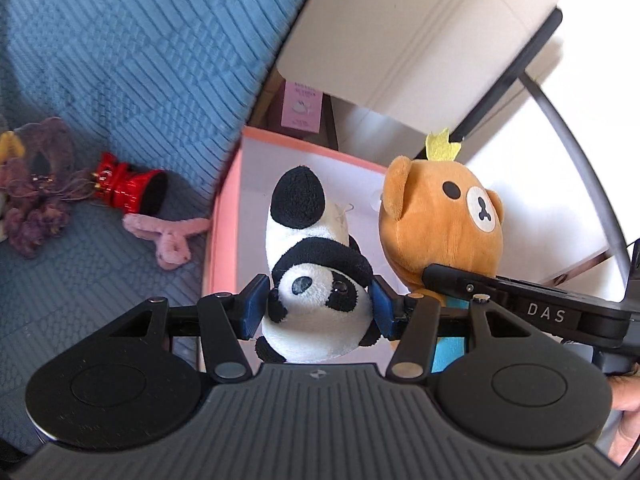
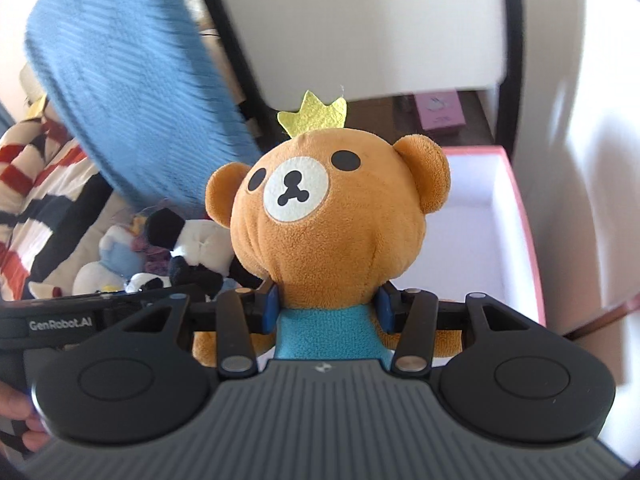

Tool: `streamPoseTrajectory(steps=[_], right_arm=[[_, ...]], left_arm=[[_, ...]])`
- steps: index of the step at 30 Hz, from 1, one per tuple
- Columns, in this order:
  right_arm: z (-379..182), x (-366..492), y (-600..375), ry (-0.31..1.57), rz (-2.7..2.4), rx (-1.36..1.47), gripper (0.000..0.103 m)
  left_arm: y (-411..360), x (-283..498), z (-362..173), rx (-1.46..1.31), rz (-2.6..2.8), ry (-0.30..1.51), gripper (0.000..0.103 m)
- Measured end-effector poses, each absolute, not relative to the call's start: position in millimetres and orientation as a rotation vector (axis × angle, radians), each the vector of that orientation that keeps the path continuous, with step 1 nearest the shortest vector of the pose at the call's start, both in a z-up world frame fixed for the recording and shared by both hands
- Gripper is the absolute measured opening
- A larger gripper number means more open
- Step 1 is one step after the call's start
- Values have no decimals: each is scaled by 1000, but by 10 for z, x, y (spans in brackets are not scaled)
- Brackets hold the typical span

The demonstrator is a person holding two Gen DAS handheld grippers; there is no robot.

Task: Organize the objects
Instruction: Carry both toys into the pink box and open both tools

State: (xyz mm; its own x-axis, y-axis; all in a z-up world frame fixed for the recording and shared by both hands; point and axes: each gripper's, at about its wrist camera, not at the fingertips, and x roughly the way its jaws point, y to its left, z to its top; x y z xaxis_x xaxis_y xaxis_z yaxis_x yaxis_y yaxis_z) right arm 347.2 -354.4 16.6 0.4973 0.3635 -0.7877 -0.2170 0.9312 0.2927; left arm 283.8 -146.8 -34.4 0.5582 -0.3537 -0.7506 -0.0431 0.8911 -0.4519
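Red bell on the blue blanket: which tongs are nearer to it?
Left. The left tongs, shut on the panda plush, sit just right of the red bell. The right tongs, gripping the bear plush, are farther right, past the panda.

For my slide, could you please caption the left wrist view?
Left gripper holds a panda toy over a pink box, beside a bear toy.

My left camera looks down along my tongs, close over the pink box (image 1: 224, 216); my right one faces it from alongside, sharing the brown bear (image 2: 332, 216).
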Motion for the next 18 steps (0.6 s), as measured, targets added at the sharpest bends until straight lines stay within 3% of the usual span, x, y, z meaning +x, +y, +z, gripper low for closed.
streamPoseTrajectory(steps=[18], right_arm=[[-700, 3760, -4100, 1012, 259, 178, 51]], left_arm=[[-2110, 3334, -1069, -407, -186, 1117, 60]])
